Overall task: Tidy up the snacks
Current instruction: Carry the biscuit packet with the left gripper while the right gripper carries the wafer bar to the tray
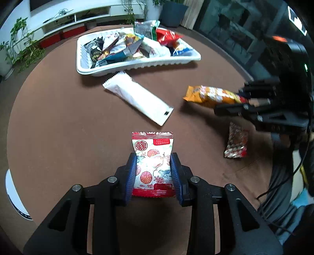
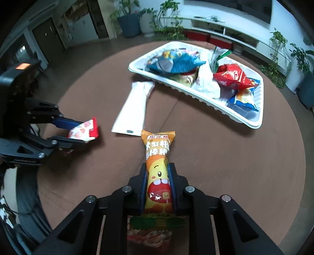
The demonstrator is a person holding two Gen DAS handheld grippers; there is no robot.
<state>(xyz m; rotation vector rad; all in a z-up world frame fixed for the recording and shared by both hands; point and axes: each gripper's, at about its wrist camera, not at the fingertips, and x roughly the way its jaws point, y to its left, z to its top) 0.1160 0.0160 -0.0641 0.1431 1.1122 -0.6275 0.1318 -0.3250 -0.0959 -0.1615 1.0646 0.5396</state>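
place: home living room | cues: white TV console; potted plants; round table

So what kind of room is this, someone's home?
Probably a living room at home: a round brown table, a long white cabinet along the wall, and leafy potted plants nearby. On the table sits a white tray of snack packets.

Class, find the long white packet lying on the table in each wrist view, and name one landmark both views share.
Left wrist view: white packet lies diagonally at centre, just below the tray.
Right wrist view: white packet lies left of centre, its top end by the tray.
Shared landmark: the white tray of snacks.
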